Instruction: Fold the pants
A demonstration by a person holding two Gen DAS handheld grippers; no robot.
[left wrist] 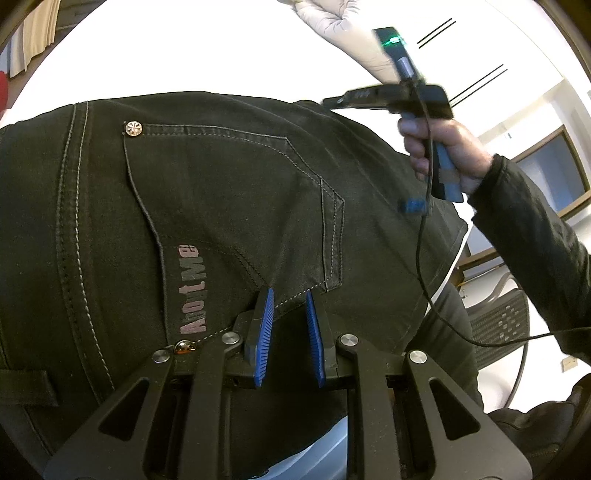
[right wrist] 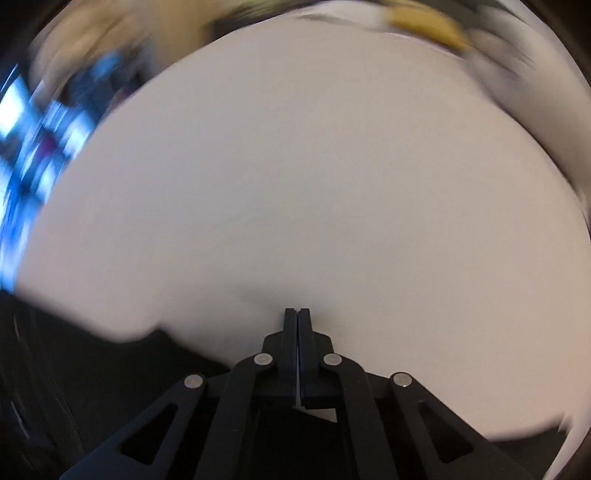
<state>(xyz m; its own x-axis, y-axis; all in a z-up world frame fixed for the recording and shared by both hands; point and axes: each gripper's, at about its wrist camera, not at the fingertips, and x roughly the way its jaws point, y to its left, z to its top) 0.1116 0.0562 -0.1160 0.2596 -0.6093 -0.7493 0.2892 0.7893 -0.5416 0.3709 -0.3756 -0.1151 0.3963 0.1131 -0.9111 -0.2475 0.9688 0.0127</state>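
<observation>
White table point(left wrist: 221, 48), mesh chair point(left wrist: 498, 325), beige curtain point(left wrist: 37, 33).

An office-like room: a white counter point(left wrist: 221, 55), a mesh-backed office chair point(left wrist: 498, 325), wood-framed wall panels point(left wrist: 554, 166) and pale curtains point(left wrist: 37, 33) beyond.

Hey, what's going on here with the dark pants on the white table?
A person is working on folding dark denim pants spread on a white table, with a handheld gripper in each hand. The left gripper sits low over the back-pocket area, its blue pads slightly apart; whether they pinch any cloth is unclear. The right gripper is shut on nothing, pointing down at bare table beside the pants.
</observation>
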